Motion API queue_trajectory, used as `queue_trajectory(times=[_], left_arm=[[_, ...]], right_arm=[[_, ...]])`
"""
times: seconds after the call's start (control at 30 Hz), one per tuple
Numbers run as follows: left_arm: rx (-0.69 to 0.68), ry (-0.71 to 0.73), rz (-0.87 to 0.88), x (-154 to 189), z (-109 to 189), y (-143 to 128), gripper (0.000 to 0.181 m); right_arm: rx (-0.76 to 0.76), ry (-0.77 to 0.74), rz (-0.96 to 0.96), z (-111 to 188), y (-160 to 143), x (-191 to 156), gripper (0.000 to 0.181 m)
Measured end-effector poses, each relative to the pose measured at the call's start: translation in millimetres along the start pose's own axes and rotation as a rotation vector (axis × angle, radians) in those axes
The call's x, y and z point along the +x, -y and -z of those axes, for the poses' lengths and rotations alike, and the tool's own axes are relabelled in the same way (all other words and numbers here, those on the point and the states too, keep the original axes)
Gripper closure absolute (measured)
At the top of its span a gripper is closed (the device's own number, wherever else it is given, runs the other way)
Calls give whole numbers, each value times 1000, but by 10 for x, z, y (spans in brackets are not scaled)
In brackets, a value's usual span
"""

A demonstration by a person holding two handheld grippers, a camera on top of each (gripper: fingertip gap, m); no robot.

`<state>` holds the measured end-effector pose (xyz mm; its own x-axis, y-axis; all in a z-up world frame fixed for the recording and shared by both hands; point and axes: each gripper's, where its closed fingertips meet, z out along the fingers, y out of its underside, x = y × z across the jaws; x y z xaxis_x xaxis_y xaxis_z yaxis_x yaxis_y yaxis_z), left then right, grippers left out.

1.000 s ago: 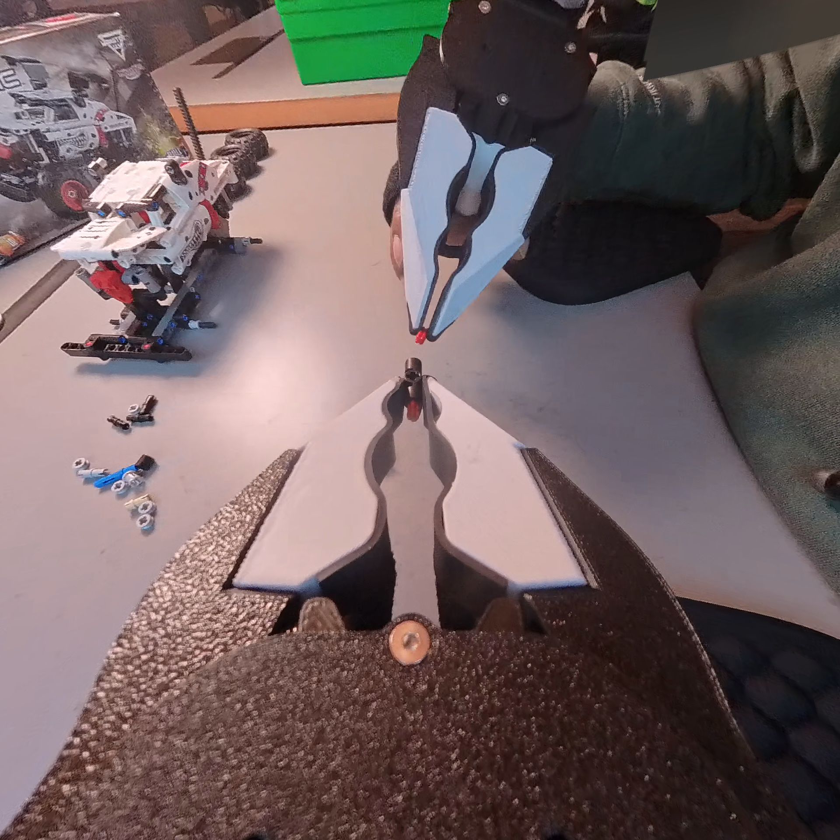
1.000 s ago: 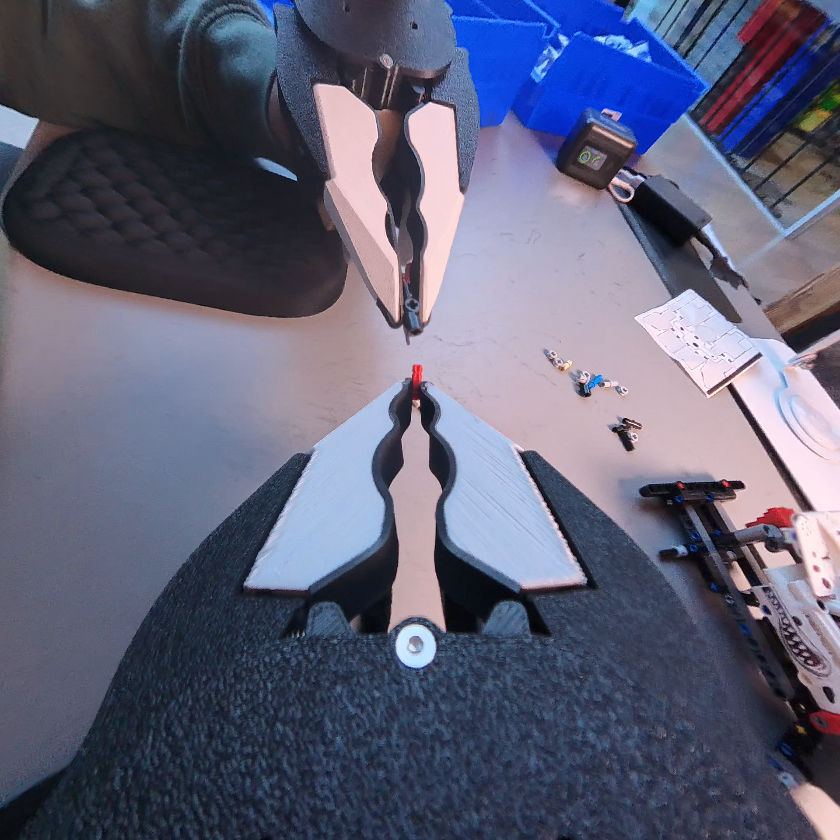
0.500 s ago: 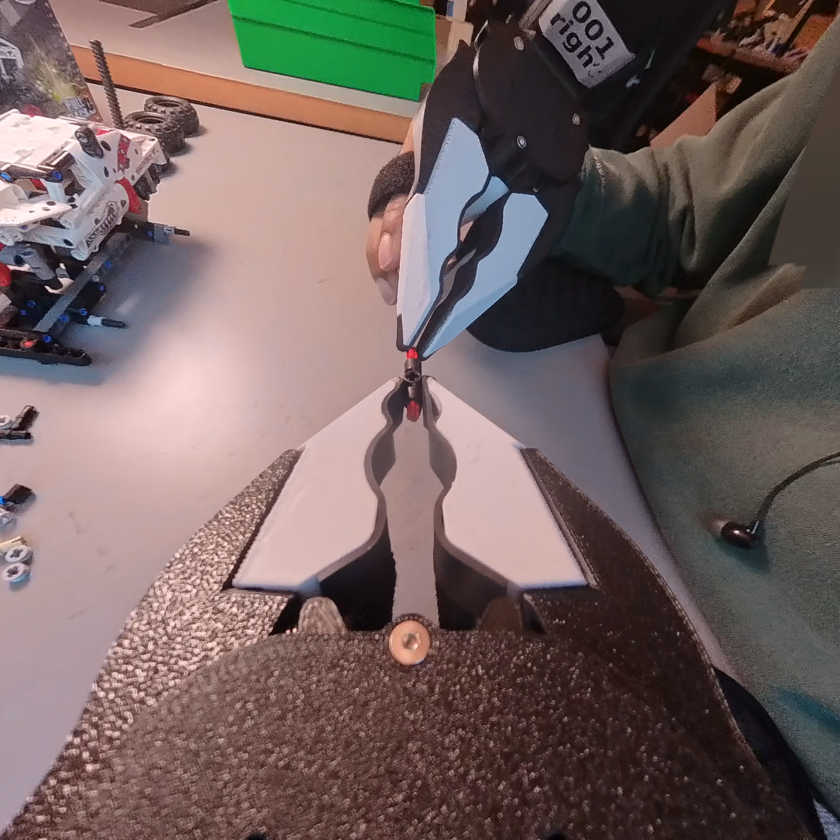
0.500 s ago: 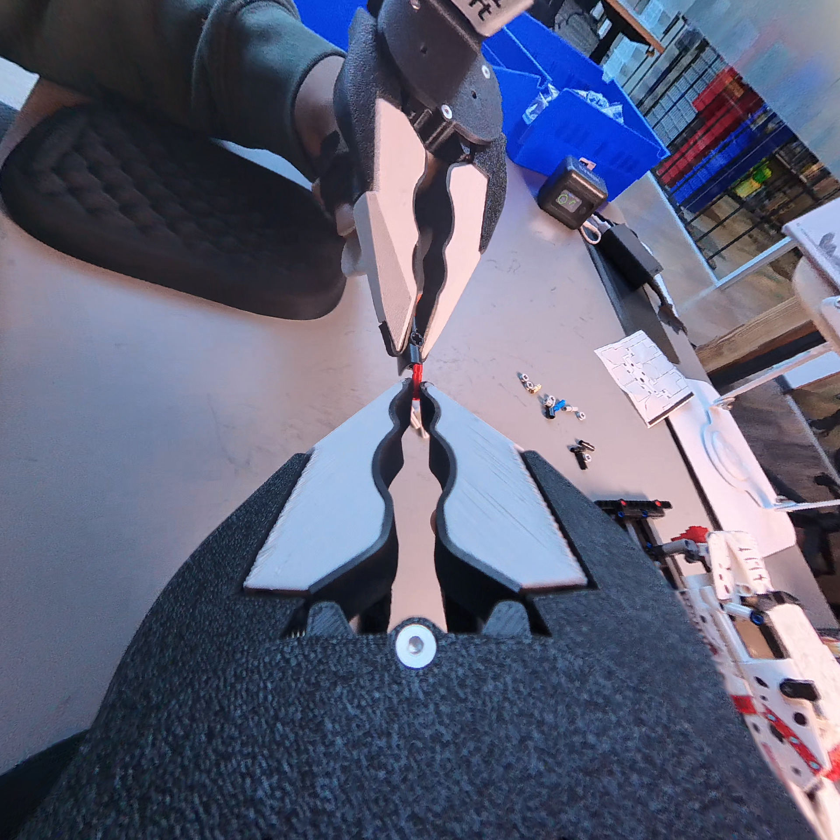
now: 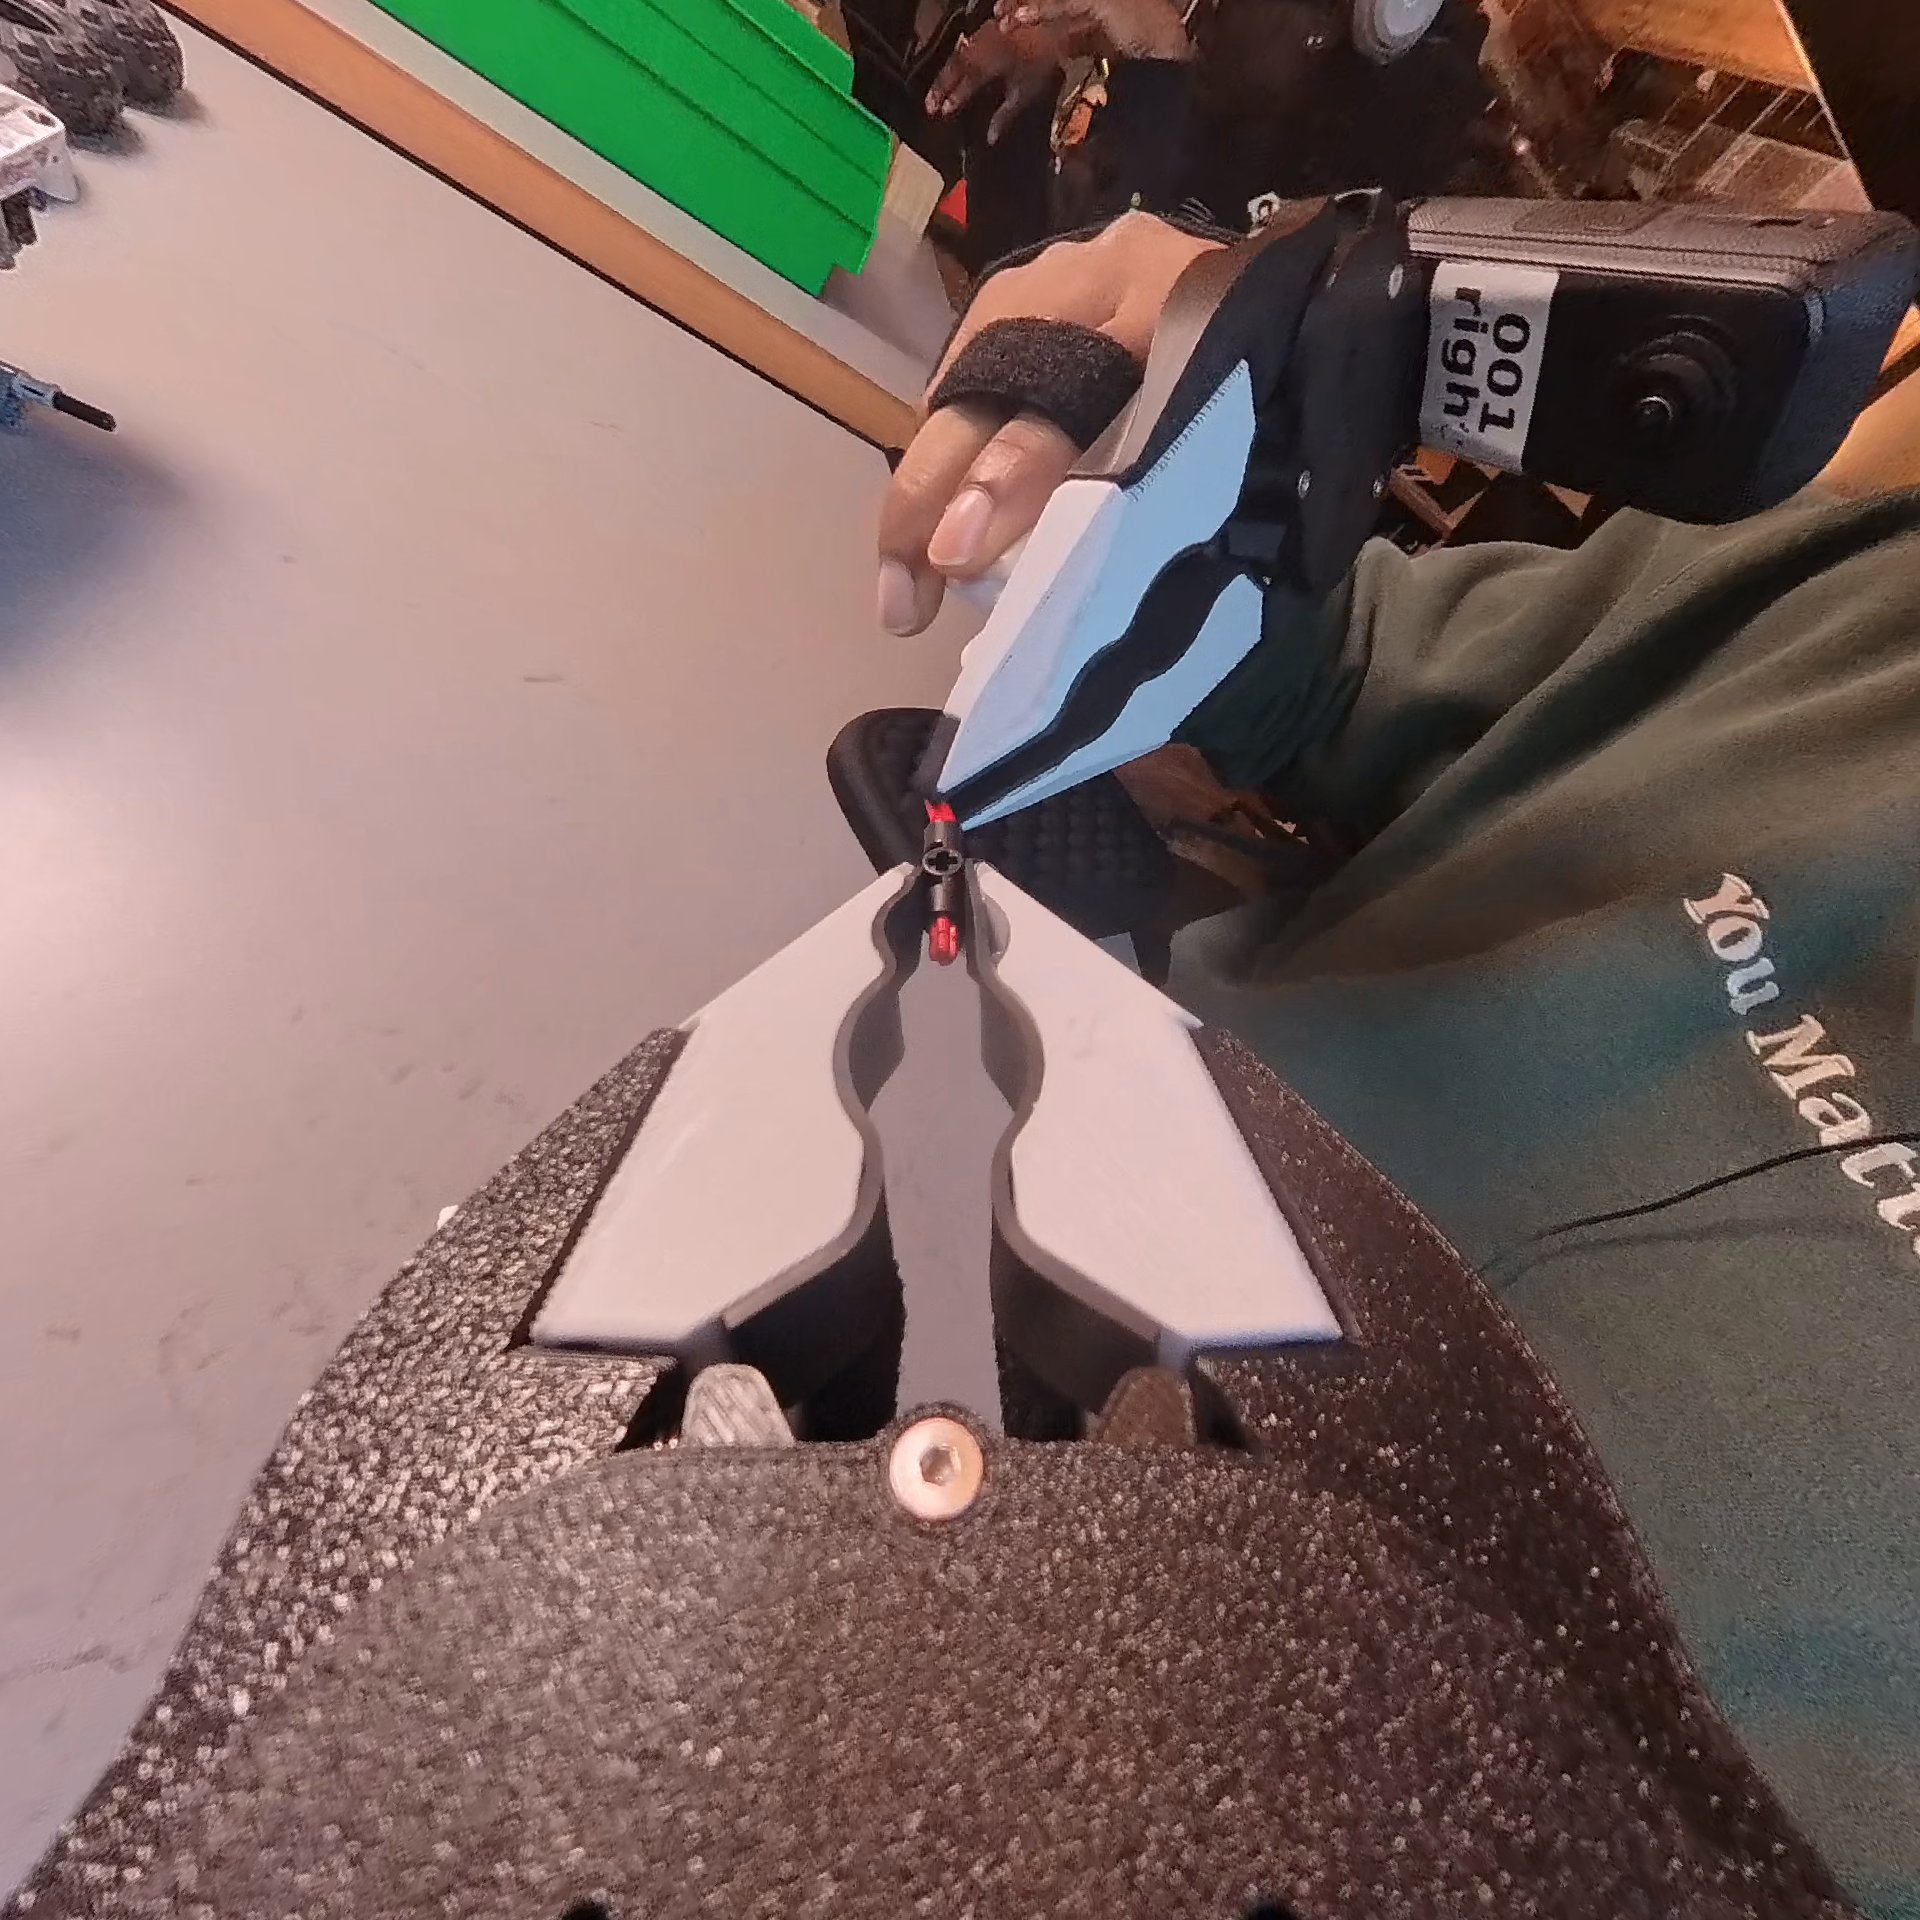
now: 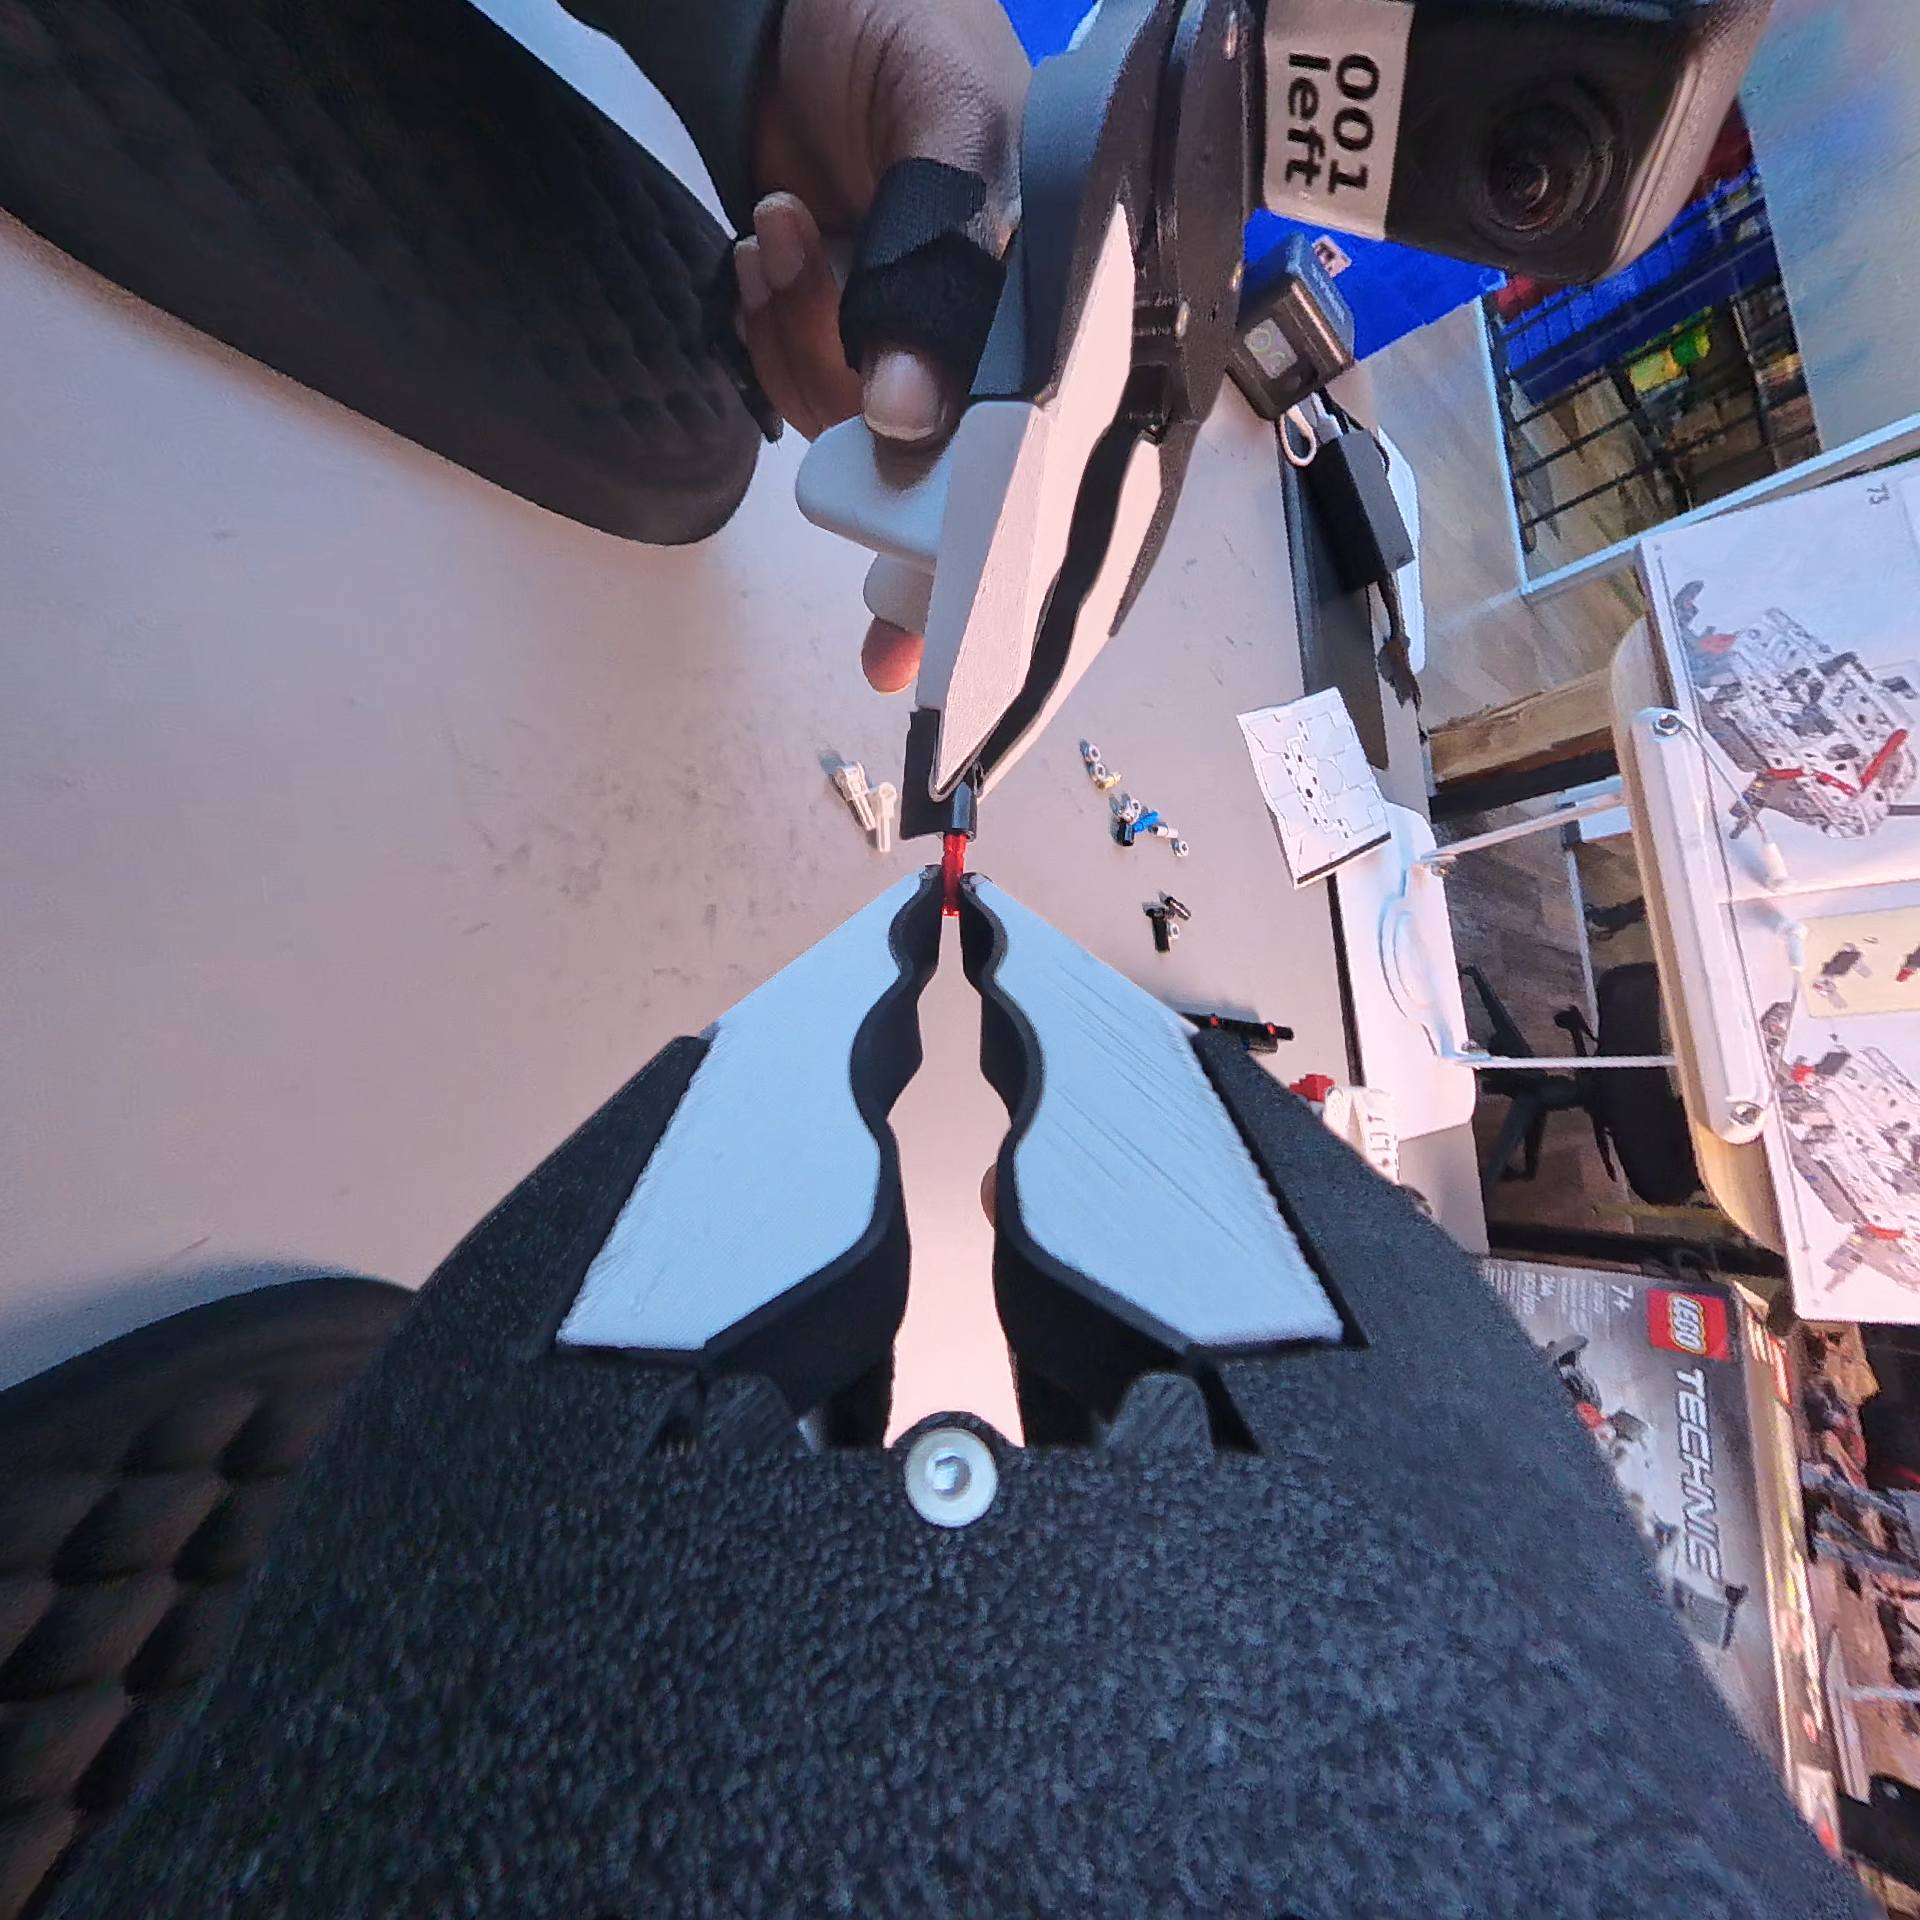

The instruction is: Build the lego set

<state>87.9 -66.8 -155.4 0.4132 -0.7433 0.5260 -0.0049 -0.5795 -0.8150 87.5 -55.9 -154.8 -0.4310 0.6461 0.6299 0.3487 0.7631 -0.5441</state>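
Observation:
My left gripper [image 5: 940, 885] is shut on a small black connector [image 5: 942, 864], with a red piece [image 5: 942, 935] showing just behind it between the jaws. My right gripper [image 6: 951, 888] is shut on a short red pin [image 6: 952, 857]. The two grippers meet tip to tip above the table. The pin's far end sits in the black connector [image 6: 962, 808]. The right gripper [image 5: 951, 816] comes in from the upper right in the left wrist view. The left gripper [image 6: 956, 795] comes down from above in the right wrist view.
Loose small parts [image 6: 1138, 816] and white pins [image 6: 862, 795] lie on the grey table [image 6: 416, 831]. A sticker sheet [image 6: 1314, 784], an instruction booklet [image 6: 1787, 831], the set's box [image 6: 1662, 1455] and part of the built truck [image 6: 1351, 1112] are to the right. Black wrist pads [image 6: 364, 260] and green bins [image 5: 644, 125] are nearby. My two grippers' fingertips are within a few centimetres of each other. The built truck [image 6: 1351, 1112] is about 25 centimetres from both grippers' fingertips.
The grippers closed the gap between them; the red pin now meets the black connector. Both grippers have tilted, so the table swings in both views.

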Motion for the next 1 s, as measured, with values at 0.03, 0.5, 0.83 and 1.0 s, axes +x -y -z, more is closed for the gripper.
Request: queue_trajectory(times=[0.03, 0.5, 0.83, 1.0], left_arm=[[-8, 5, -1, 3, -21, 5, 177], [18, -1, 256, -137, -260, -19, 177], [30, -32, 297, -163, -399, -44, 177], [73, -39, 192, -93, -457, 101, 177]], right_arm=[[-8, -5, -4, 21, -9, -2, 180], [-179, -123, 80, 41, -291, -50, 180], [-111, -146, 131, 19, -380, -109, 181], [23, -30, 53, -56, -181, -290, 181]])
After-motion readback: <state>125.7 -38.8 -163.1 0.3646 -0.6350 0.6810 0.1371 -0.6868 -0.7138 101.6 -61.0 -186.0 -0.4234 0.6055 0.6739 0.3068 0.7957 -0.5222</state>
